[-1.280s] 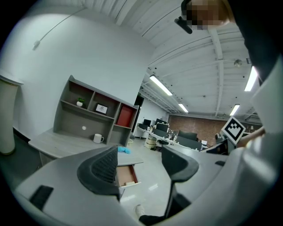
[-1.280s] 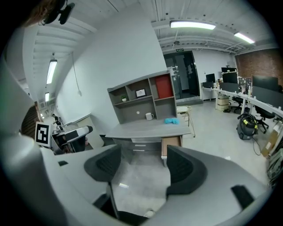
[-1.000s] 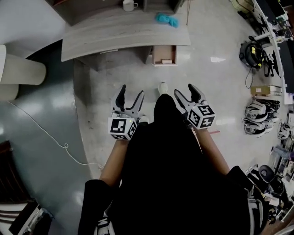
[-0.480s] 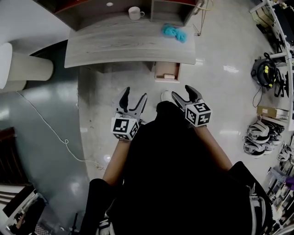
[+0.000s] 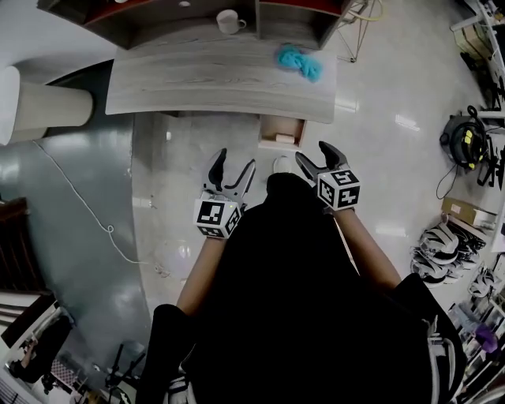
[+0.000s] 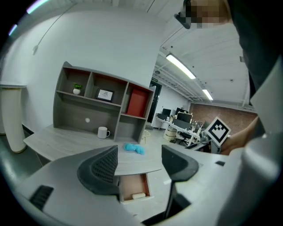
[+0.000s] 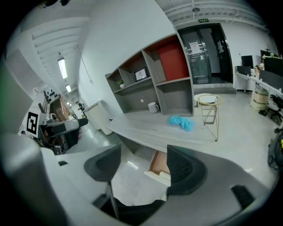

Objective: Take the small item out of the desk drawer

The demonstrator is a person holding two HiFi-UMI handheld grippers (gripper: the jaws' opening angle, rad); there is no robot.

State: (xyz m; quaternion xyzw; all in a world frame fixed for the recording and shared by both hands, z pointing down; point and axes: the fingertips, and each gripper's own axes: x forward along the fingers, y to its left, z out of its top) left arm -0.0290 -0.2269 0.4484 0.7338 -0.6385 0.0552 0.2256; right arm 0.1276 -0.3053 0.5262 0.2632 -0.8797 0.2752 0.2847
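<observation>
- Grippers were held side by side above the pale floor, well short of the desk (image 5: 213, 79).
- The left gripper (image 5: 235, 162) was seen with its jaws spread apart, nothing between them.
- The right gripper (image 5: 314, 154) was likewise held wide open and empty.
- The drawer (image 5: 282, 126) was seen pulled out beneath the desk's front edge.
- The small item (image 6: 138, 195), a pale block, lay inside the drawer near its front end, untouched.
- A blue cloth (image 5: 298, 61) and a white mug (image 5: 229, 21) were seen resting on the desktop, well apart.
</observation>
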